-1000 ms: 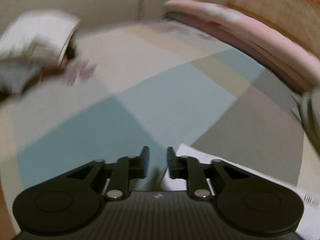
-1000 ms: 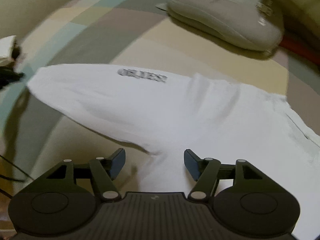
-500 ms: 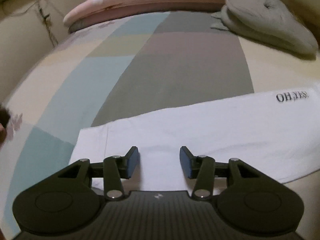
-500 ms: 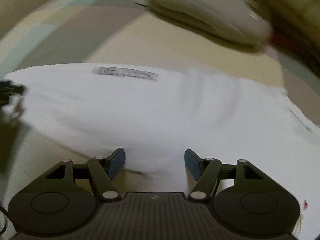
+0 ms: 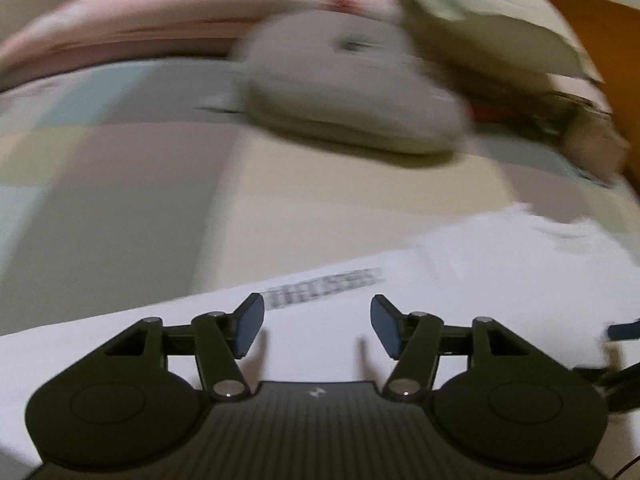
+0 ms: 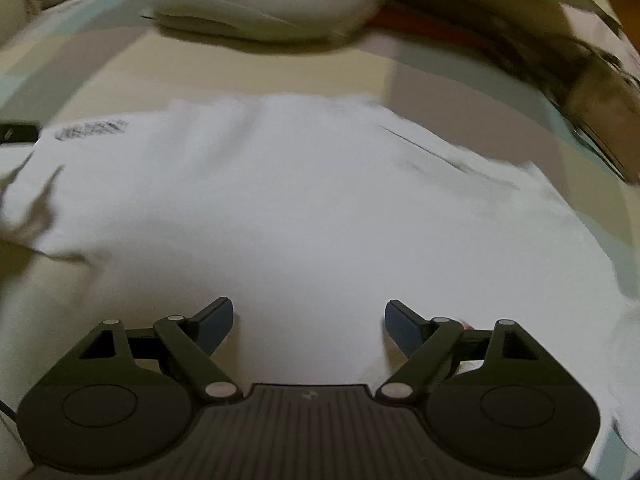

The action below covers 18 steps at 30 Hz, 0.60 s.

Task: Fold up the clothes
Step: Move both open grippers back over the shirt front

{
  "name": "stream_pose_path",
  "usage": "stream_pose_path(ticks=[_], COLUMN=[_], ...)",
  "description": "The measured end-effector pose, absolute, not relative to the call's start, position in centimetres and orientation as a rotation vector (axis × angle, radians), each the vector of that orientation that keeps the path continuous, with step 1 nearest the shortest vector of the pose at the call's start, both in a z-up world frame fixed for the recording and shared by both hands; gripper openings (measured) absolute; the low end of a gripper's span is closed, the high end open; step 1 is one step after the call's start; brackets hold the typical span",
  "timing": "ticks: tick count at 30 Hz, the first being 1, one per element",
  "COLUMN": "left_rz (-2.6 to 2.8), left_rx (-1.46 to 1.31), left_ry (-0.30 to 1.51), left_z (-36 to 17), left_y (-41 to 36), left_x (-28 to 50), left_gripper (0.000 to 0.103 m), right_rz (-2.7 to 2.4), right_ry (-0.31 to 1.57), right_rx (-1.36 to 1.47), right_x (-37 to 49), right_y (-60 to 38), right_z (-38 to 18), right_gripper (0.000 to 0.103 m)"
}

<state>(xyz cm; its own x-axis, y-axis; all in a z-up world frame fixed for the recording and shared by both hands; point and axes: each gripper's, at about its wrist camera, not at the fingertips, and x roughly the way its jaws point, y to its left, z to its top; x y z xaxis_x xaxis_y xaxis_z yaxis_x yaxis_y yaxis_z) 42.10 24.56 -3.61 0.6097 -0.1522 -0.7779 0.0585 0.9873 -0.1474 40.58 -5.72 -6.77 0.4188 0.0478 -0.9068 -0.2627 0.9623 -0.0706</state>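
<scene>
While both my tools, left tool (image 5: 317, 326) & right tool (image 6: 309, 326), gaped empty, 1 white shirt (image 6: 280, 208) lay on the bed (image 5: 120, 208), 1 grey cushion (image 5: 340, 96) behind.

White shirt (image 6: 288, 208) with dark lettering (image 6: 91, 129), pastel colour-block bedsheet (image 5: 132, 184), grey cushion (image 5: 344, 96), pink pillow (image 5: 168, 20)

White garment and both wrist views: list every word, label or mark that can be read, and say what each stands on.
Dark printed line on the white garment, left wrist view: motion-blurred, unreadable.
Same print, right wrist view: blurred, unreadable.
Small pale emblem, no letters, on the body of the left claw and of the right claw.
No other text shows.
</scene>
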Motion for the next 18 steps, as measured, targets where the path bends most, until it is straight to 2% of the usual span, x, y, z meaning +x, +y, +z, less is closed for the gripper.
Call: stream_pose_path(ticks=[7,12,18], left_rz=[-0.305,-0.183,-0.042], left_rx=[-0.220,-0.236,-0.181], left_ry=[1.013,0.986,0.950], left_z=[-6.2,-7.8,-5.6], left_y=[16.4,17.0,16.1], left_x=[45.5,47.6,47.8], left_gripper=[0.061,0.061,0.060], right_rz=[0.195,0.221,0.254], right_ry=[1.136,1.132,1.125], right_rx=[-0.191,-0.157,-0.130], right_x=[38.9,38.3,37.6], right_y=[-10.1,-11.9,-14.1], right_z=[-7.0,-7.2,-7.3], right_gripper=[0.090,0.091,0.092])
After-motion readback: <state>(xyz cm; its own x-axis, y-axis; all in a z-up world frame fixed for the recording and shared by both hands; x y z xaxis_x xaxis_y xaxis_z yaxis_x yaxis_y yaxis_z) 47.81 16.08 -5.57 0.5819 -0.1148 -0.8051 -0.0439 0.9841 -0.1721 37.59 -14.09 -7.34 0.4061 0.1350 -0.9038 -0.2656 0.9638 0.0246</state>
